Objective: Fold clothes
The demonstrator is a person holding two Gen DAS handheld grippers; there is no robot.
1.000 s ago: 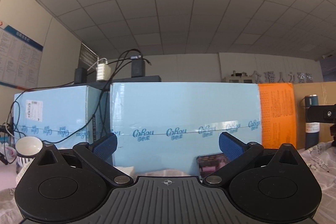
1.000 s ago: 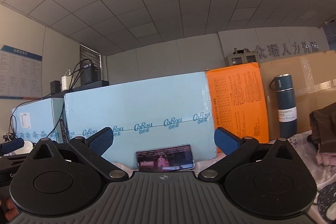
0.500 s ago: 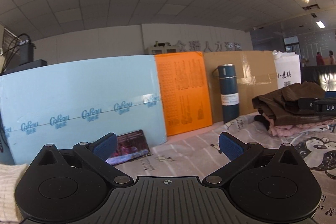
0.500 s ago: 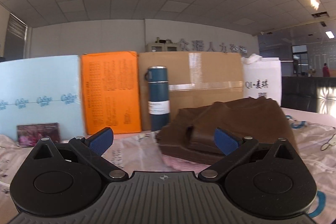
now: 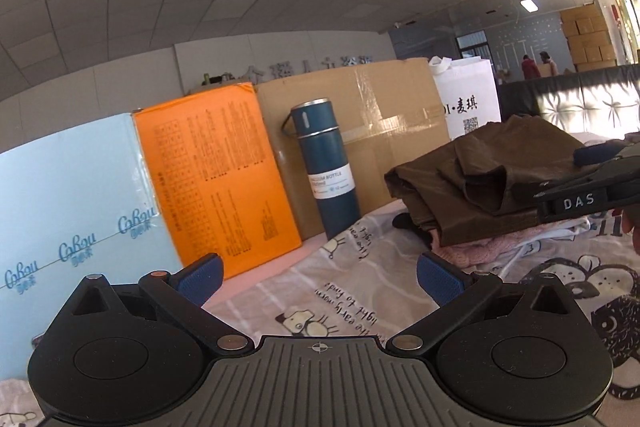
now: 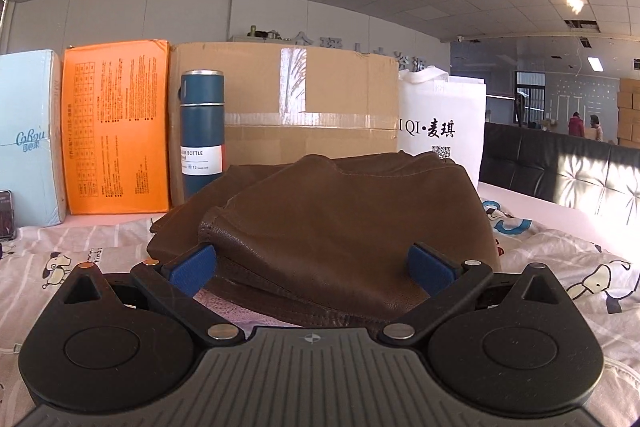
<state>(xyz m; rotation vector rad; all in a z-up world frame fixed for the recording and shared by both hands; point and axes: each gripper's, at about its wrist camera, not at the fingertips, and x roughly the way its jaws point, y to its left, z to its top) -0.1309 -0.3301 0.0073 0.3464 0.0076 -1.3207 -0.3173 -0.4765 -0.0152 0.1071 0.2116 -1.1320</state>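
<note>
A folded brown garment (image 6: 344, 219) is seen directly ahead of the right gripper (image 6: 312, 265), framed between its two blue fingertips (image 6: 192, 265), which are spread wide and closed on nothing. The garment is piled on top of pinkish clothing (image 5: 480, 247), on a cartoon-printed sheet (image 5: 348, 291) spread over the work surface. Whether the fingertips touch the brown fabric cannot be told from the right wrist view.

The left gripper (image 5: 320, 277) is held level and low above the sheet, its fingers likewise parted and empty, with the pile lying ahead and well to its right. From that side the right gripper is glimpsed at the frame's edge, reaching in level against the pile's near flank.

Behind the clothes, a blue flask (image 6: 202, 131) is stood upright before a taped cardboard box (image 6: 300, 103), flanked by an orange box (image 6: 116, 127), a pale blue carton (image 5: 72, 227) and a white tote bag (image 6: 442, 123).
</note>
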